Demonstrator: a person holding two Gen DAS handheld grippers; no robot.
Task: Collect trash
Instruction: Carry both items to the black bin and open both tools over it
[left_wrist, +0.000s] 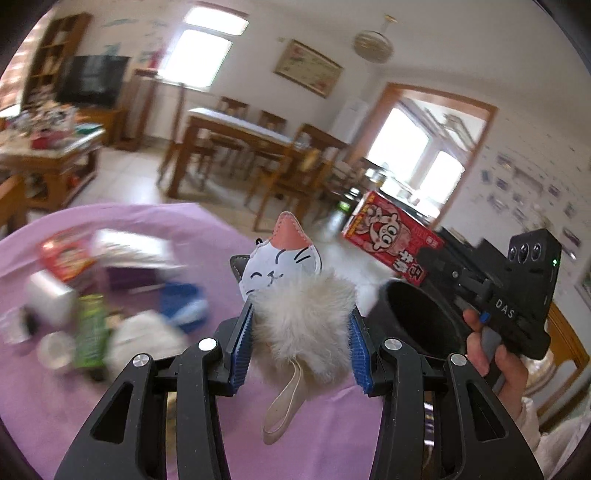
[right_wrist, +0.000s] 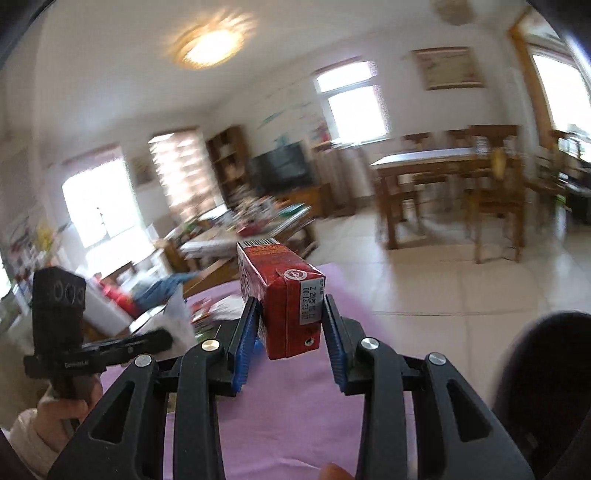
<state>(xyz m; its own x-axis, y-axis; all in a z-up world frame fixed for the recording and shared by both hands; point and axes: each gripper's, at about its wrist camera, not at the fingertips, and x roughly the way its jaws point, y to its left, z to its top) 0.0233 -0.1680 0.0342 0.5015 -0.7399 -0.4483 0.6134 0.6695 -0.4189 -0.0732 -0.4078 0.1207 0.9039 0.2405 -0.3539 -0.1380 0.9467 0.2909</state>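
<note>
My left gripper (left_wrist: 301, 310) is shut on a fluffy white cat charm (left_wrist: 284, 258) with a pink ear, held above the purple cloth (left_wrist: 295, 424); its loop hangs down. My right gripper (right_wrist: 291, 301) is shut on a red drink carton (right_wrist: 284, 288), blue pads pressing both sides, lifted over the cloth (right_wrist: 280, 417). In the left wrist view the carton (left_wrist: 388, 236) and right gripper (left_wrist: 436, 247) sit at the right, just above a black round bin (left_wrist: 417, 321). The bin's rim (right_wrist: 546, 387) shows at the lower right of the right wrist view. The left gripper (right_wrist: 162, 338) appears at the left there.
Blurred litter lies on the cloth's left part: a green packet (left_wrist: 90, 332), a red packet (left_wrist: 64, 254), a blue item (left_wrist: 184, 302) and white pieces. A wooden dining table with chairs (left_wrist: 236, 136) stands beyond. A hand (left_wrist: 495, 354) holds the right gripper.
</note>
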